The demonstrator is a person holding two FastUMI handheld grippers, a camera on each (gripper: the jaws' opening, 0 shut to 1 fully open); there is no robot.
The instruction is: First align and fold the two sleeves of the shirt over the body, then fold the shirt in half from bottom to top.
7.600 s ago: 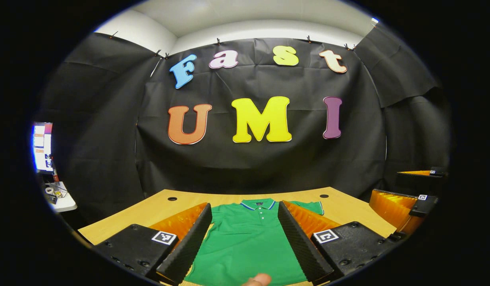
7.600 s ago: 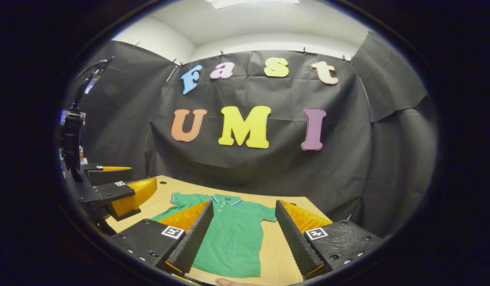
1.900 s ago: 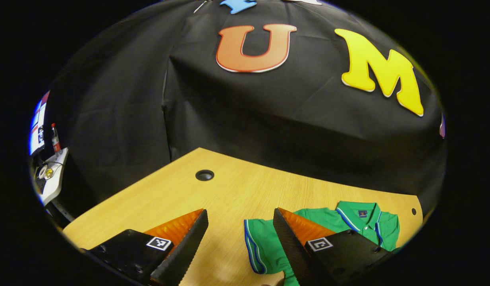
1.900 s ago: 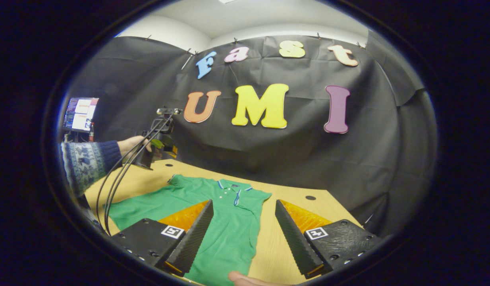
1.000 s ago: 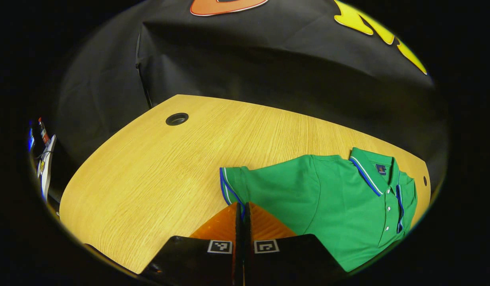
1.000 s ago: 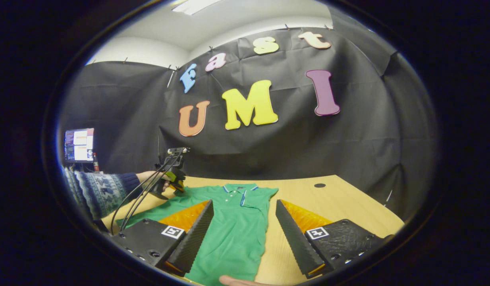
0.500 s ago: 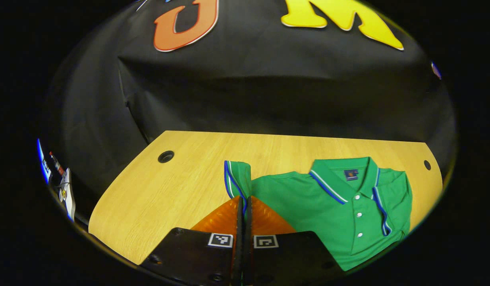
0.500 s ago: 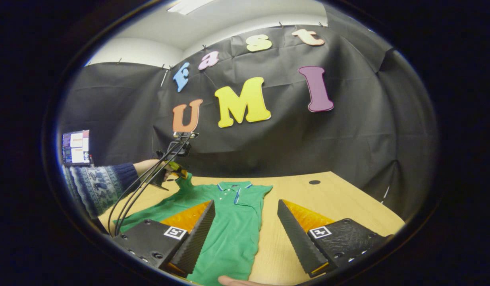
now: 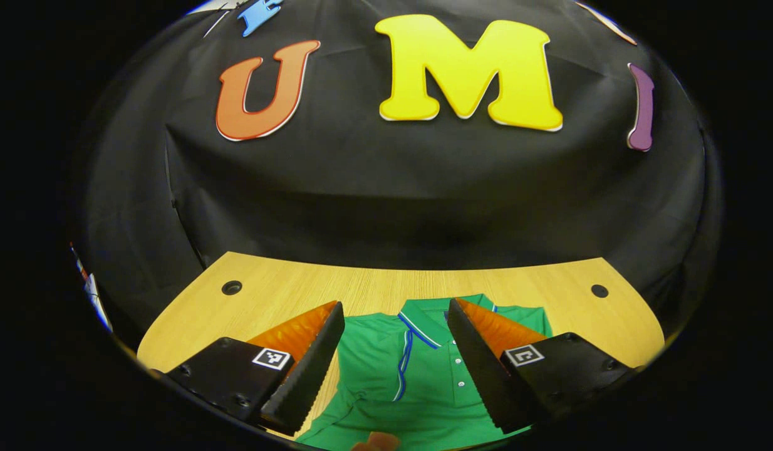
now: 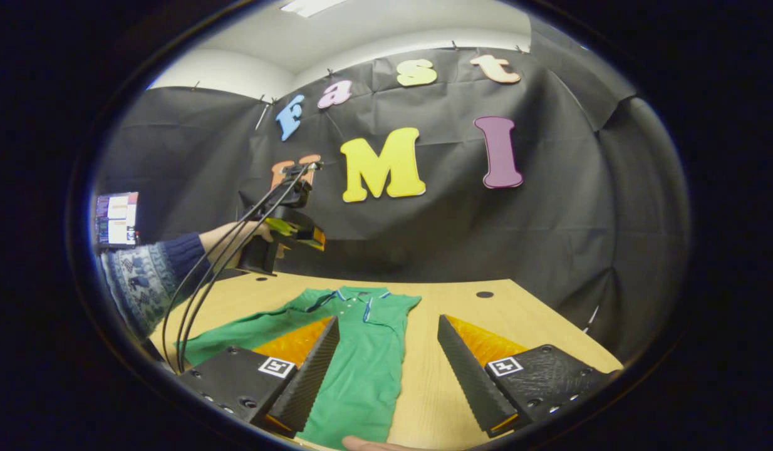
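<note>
A green polo shirt (image 9: 418, 382) with blue-trimmed collar lies flat on the wooden table (image 9: 286, 294). In the left gripper view its left sleeve lies folded over the chest, the blue cuff trim (image 9: 402, 369) running beside the buttons. My left gripper (image 9: 394, 304) is open above the collar area with nothing between its fingers. In the right gripper view the shirt (image 10: 361, 363) runs lengthwise between the fingers of my right gripper (image 10: 387, 319), which is open near the hem. There the left gripper (image 10: 299, 235) hovers above the shirt's shoulder, held by a hand in a patterned sleeve (image 10: 148, 275).
Cable holes (image 9: 231, 287) (image 9: 599, 290) mark the table's far corners. Black cables (image 10: 192, 300) hang from the left gripper across the table's left side. A lit monitor (image 10: 114, 218) stands at far left. A person's fingertip (image 10: 368, 445) shows at the near edge.
The left gripper, shut on the left sleeve, carried it over the shirt's body, then opened, let it go and rose. The right gripper stayed open and barely moved.
</note>
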